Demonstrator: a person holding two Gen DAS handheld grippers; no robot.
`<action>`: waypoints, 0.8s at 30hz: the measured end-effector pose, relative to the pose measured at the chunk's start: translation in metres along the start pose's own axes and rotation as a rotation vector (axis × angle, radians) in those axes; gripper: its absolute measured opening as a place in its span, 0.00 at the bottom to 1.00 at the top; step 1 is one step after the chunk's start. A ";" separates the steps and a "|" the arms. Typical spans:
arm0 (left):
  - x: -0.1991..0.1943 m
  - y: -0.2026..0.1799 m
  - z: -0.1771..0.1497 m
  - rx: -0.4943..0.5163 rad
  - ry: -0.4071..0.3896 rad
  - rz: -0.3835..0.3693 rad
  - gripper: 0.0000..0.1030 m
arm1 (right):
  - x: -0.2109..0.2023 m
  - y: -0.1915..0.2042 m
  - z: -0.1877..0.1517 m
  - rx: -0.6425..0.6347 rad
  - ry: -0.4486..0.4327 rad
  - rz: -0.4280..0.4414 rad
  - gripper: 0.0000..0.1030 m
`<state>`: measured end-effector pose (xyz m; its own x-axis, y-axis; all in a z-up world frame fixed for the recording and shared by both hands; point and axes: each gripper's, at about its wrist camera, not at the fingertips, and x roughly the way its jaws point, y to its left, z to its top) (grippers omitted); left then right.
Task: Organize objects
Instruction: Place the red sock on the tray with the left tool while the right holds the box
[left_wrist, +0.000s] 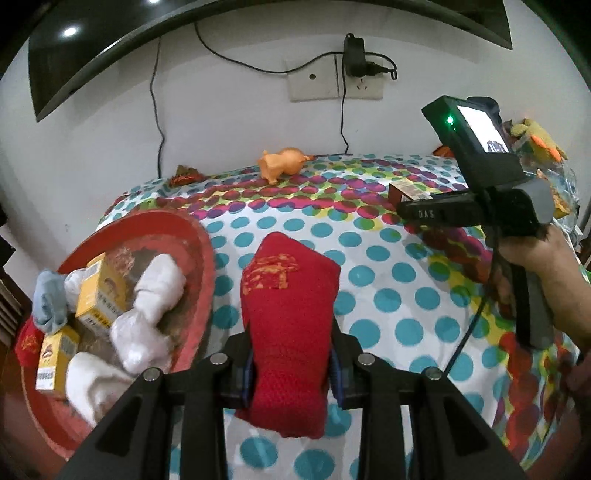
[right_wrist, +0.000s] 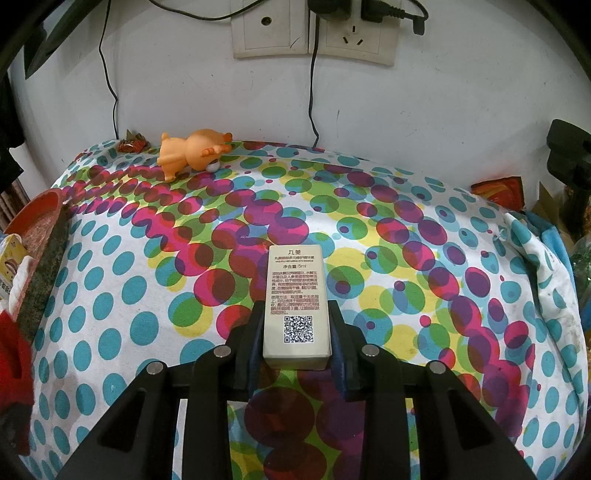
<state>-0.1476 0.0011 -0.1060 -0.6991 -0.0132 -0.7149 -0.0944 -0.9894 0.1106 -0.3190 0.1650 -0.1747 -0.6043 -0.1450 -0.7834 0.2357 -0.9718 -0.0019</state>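
Observation:
My left gripper (left_wrist: 293, 363) is shut on a red sock (left_wrist: 288, 317) with gold print, held above the dotted tablecloth (left_wrist: 388, 280), just right of the red tray (left_wrist: 199, 273). The tray holds yellow boxes (left_wrist: 101, 295), white rolled socks (left_wrist: 147, 314) and a blue sock (left_wrist: 48, 299). My right gripper (right_wrist: 295, 343) is shut on a small beige box (right_wrist: 295, 306) with a QR code, held over the cloth (right_wrist: 406, 258). The right gripper also shows in the left wrist view (left_wrist: 410, 206), at the right, holding the box (left_wrist: 406, 192).
An orange toy pig (right_wrist: 192, 151) lies at the table's far edge by the wall, also in the left wrist view (left_wrist: 284, 164). A red wrapper (right_wrist: 131, 144) lies left of it. Cables hang from wall sockets (right_wrist: 314, 33). Clutter and a red packet (right_wrist: 498, 192) sit at the right.

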 end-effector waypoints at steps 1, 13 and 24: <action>-0.003 0.002 -0.001 0.001 0.001 0.002 0.30 | 0.000 0.000 0.000 0.000 0.000 0.000 0.29; -0.045 0.041 0.003 -0.018 -0.032 0.050 0.30 | 0.000 0.000 0.000 0.002 0.001 -0.002 0.29; -0.038 0.117 0.011 -0.122 0.016 0.154 0.30 | 0.000 0.000 0.000 0.004 0.001 -0.005 0.29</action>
<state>-0.1399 -0.1124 -0.0590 -0.6871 -0.1669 -0.7072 0.0997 -0.9857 0.1359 -0.3191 0.1651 -0.1742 -0.6046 -0.1404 -0.7840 0.2302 -0.9731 -0.0032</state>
